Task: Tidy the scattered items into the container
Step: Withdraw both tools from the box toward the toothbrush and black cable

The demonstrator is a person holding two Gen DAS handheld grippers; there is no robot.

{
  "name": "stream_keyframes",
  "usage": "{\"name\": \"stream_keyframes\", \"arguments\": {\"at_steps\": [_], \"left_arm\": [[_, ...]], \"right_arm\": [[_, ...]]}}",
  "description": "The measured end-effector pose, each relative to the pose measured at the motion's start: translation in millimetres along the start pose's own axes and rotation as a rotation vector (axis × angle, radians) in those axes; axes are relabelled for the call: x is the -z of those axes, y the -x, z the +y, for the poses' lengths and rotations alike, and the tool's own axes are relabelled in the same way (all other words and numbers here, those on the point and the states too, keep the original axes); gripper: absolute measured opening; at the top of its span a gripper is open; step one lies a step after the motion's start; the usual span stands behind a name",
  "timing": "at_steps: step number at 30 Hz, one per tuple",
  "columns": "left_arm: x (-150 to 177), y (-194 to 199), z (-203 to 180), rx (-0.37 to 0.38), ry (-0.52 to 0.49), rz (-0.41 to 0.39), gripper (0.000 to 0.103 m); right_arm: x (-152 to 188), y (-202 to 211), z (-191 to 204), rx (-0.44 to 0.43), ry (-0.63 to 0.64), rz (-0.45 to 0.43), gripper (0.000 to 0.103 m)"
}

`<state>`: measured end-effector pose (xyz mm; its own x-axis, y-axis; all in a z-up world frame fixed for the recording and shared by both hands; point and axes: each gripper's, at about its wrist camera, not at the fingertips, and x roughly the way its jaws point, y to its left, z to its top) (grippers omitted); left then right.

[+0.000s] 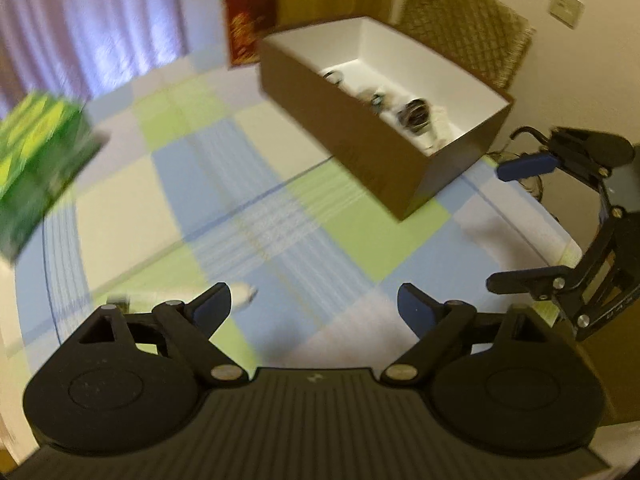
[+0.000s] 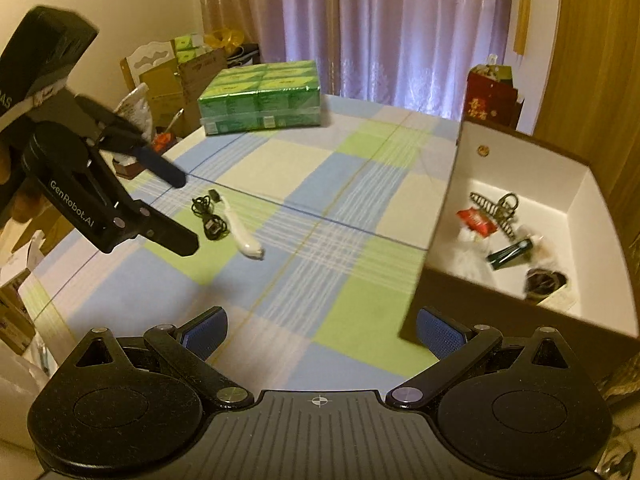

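Both our hand-held grippers, left [image 2: 182, 210] and right [image 2: 320, 336], hang wide and empty over the checked counter [image 2: 320, 208]. A white tube-like item [image 2: 244, 232] and a black cable [image 2: 208, 216] lie touching, well apart from the box [image 2: 452, 200]. Both look light; we'd pinch the tube mid-length. A green pack [image 2: 260, 98] stands clear.

Both wrist views, the left perhaps lower, share the box [image 1: 372, 160].

Home: curtains [image 2: 384, 28], checked tablecloth [image 2: 320, 216]
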<state>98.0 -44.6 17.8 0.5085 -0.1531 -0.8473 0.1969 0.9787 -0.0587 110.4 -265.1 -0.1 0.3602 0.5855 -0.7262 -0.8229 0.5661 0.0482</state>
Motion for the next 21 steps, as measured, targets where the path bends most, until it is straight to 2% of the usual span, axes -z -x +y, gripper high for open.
{"name": "stream_keyframes", "arguments": {"at_steps": [9, 16, 21], "left_arm": [[54.3, 6.1, 48.6, -0.068, 0.227, 0.011, 0.088], [79.8, 9.7, 73.0, -0.141, 0.312, 0.014, 0.088], [89.7, 6.8, 84.7, -0.169, 0.362, 0.017, 0.089]], "right_arm": [[5.7, -35.8, 33.5, -0.025, -0.134, -0.006, 0.103], [2.2, -64.2, 44.8, -0.023, -0.198, 0.011, 0.103], [-1.0, -88.1, 53.3, -0.056, -0.165, 0.05, 0.103]]}}
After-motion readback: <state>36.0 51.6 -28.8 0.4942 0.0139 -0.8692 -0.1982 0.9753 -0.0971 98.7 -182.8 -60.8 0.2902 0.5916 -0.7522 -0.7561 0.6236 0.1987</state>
